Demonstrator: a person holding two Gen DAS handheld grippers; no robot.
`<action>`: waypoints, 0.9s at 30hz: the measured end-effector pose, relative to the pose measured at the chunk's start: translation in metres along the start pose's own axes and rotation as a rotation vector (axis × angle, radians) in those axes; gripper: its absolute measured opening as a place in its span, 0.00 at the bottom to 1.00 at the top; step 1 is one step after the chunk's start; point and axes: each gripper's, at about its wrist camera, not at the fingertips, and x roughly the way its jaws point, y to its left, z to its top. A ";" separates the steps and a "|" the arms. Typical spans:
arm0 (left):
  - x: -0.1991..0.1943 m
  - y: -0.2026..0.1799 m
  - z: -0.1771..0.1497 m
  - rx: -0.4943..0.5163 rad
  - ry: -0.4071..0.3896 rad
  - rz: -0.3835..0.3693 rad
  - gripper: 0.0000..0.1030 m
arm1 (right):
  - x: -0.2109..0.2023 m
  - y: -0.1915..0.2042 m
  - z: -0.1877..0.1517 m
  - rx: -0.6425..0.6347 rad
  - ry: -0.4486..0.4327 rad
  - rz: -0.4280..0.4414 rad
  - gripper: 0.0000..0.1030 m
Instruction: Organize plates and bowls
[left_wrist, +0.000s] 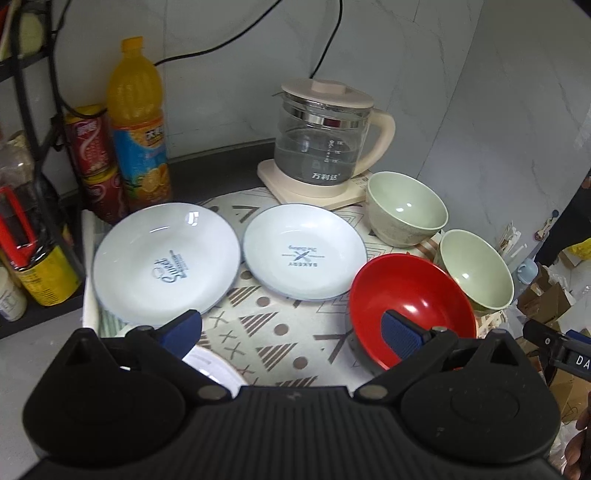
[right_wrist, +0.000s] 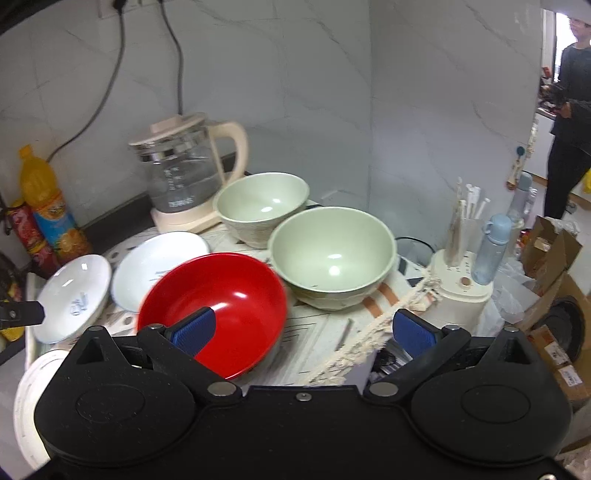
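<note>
left gripper (left_wrist: 291, 334): your jaws are wide apart, nothing between them. Left pad overlaps the near rim of the left plate in view, right pad sits in front of the red bowl; contact can't be confirmed from either camera.
right gripper (right_wrist: 303, 330): also spread wide, holding nothing. Left pad reads in front of the red bowl's interior, right pad over the mat's fringed edge.
red bowl (left_wrist: 410, 295): front right of the patterned mat (left_wrist: 266, 332), mouth up but tipped, opening leaning toward you. Rim close to the nearer green bowl.
green bowls: two, both upright, mouths up. Near one (left_wrist: 476, 273) at the mat's right edge, far one (left_wrist: 406, 210) behind it, just beside the kettle base.
left plate (left_wrist: 166, 258): white, face up, "Sweet" print. Flat on the mat, rear left.
right plate (left_wrist: 304, 251): white, face up, print upside down to you. Just beside the left plate, rims nearly meeting.
third white plate (left_wrist: 218, 365): only an edge shows under your left gripper.
glass kettle (left_wrist: 325, 144): on the bench behind the mat, handle to the right.
orange drink bottle (left_wrist: 138, 125): upright, rear left by the wall.
</note>
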 end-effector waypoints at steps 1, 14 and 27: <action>0.003 -0.003 0.002 0.005 0.002 -0.002 0.99 | 0.002 -0.002 0.001 0.009 0.001 -0.003 1.00; 0.052 -0.062 0.040 0.053 -0.013 -0.060 0.97 | 0.046 -0.040 0.029 0.080 0.040 0.048 1.00; 0.112 -0.133 0.061 0.056 0.018 -0.158 0.83 | 0.105 -0.088 0.050 0.068 0.133 0.081 0.80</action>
